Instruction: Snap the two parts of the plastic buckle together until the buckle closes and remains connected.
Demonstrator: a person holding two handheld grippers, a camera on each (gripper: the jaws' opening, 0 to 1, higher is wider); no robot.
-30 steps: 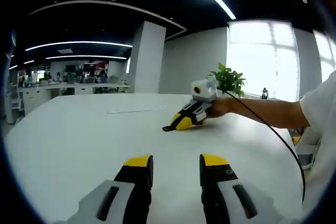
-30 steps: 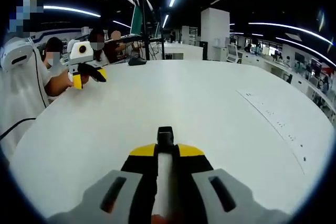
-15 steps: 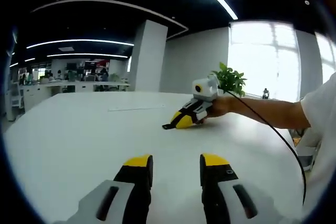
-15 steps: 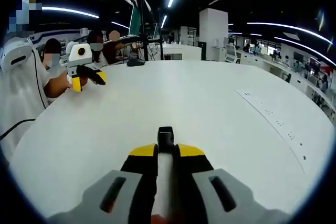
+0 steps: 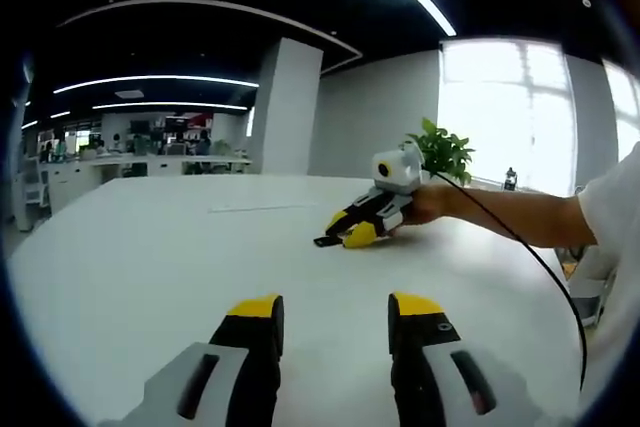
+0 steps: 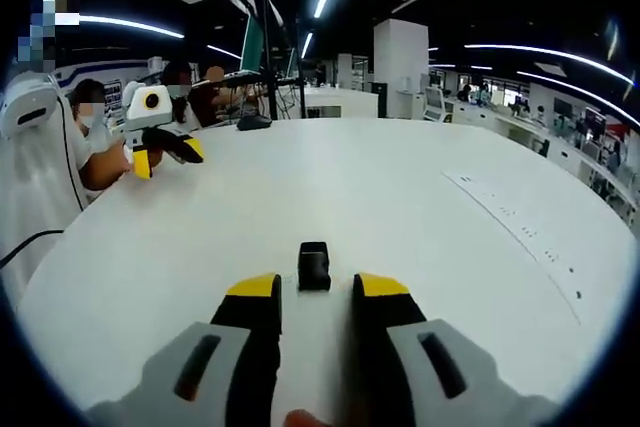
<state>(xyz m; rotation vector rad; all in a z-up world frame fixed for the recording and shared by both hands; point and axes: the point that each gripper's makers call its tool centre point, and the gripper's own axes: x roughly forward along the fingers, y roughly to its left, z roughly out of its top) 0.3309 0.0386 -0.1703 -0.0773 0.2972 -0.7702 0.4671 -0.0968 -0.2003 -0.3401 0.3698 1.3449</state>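
Resting low over the white tabletop (image 6: pixel 400 207) with the right gripper (image 6: pixel 315 292) spread wide, the black buckle (image 6: pixel 314 265) lying loose just ahead between its yellow tips, while holding the left gripper (image 5: pixel 327 309) wide apart too, well away from the buckle.

No words, numbers or signs can be read here. The long pale strip (image 6: pixel 520 232) on the right of the white table (image 6: pixel 400 187) has small dark marks, but they are too tiny to read.
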